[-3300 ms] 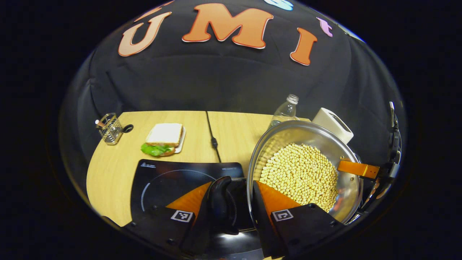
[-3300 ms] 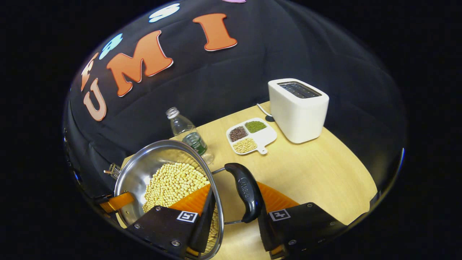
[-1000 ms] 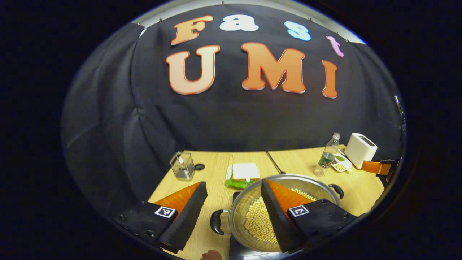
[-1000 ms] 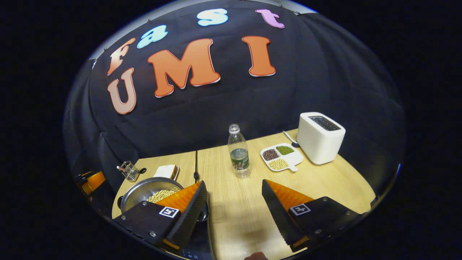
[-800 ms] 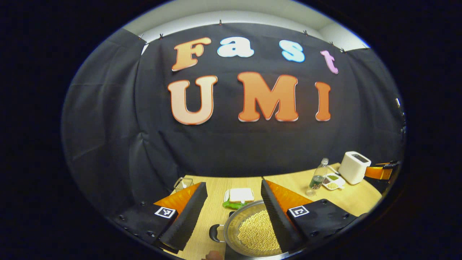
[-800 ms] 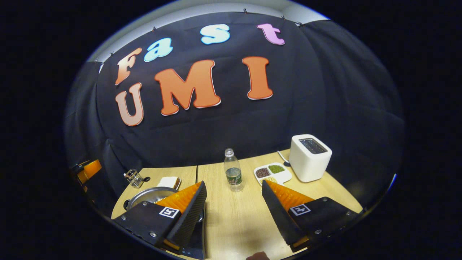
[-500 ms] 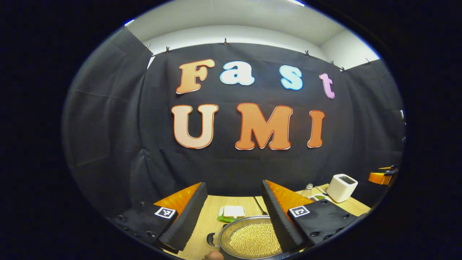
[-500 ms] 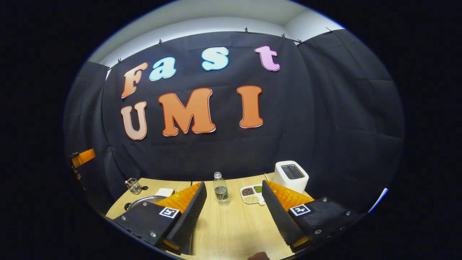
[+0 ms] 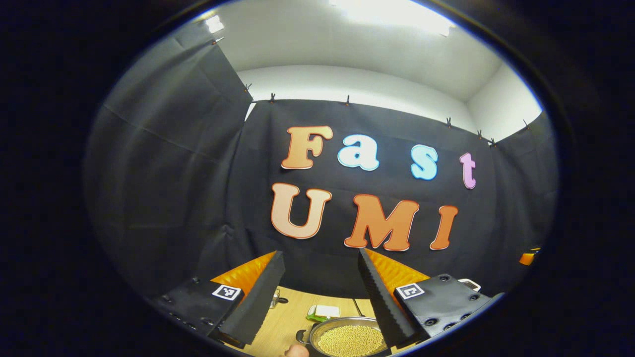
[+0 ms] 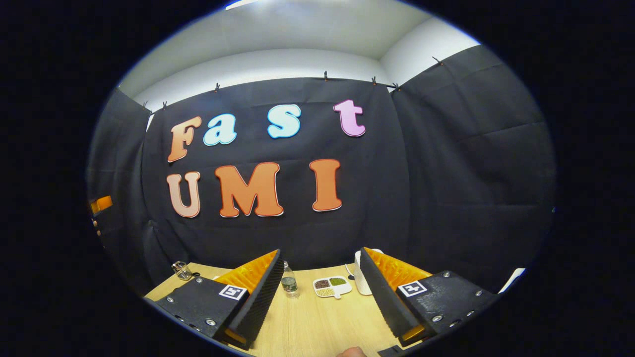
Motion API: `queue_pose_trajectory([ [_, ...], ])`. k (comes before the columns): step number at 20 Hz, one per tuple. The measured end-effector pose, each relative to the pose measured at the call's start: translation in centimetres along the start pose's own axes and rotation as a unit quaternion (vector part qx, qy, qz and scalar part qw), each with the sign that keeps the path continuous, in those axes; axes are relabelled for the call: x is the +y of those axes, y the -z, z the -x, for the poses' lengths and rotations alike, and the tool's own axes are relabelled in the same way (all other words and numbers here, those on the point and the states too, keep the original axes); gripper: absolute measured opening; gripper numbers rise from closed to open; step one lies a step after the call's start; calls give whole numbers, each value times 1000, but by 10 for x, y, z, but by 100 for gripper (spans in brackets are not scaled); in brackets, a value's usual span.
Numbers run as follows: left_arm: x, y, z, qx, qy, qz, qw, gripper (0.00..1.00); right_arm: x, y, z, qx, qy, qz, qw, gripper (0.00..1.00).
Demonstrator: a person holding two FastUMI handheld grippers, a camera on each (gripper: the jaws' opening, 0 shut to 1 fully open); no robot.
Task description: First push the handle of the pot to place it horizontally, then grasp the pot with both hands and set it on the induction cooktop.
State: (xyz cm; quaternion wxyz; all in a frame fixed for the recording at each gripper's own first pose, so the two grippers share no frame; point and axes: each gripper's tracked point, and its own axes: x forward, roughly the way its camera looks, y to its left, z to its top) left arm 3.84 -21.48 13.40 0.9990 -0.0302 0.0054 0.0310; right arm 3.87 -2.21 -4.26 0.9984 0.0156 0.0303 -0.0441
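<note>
In the left gripper view, the steel pot (image 9: 349, 341) full of pale beans sits far below, level, at the bottom edge. Its black side handle (image 9: 301, 336) points left. What the pot rests on is hidden. My left gripper (image 9: 320, 254) is open and empty, held high and well back from the pot, aimed at the booth wall. My right gripper (image 10: 320, 253) is also open and empty, raised above the wooden table (image 10: 317, 322). Each gripper appears in the other's view as a small orange piece, the right gripper (image 9: 528, 257) and the left gripper (image 10: 101, 204).
A sandwich (image 9: 325, 312) and a wire holder (image 9: 274, 297) lie behind the pot. In the right gripper view stand a water bottle (image 10: 289, 283), a divided dish of beans (image 10: 331, 286), a white toaster (image 10: 359, 282) half behind my finger, and the wire holder (image 10: 182, 270).
Both grippers held the pot's handles 3.3 s ago; they have let go and opened. Over the last second both rose and tilted up, so the table and pot sank to the bottom edge.
</note>
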Motion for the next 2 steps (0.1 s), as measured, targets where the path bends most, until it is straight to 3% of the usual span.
queue_pose_trajectory([
  [2,1,-4,8,-4,5,4,1000,99,-2,-4,9,-5,-3,-6,1000,95],
])
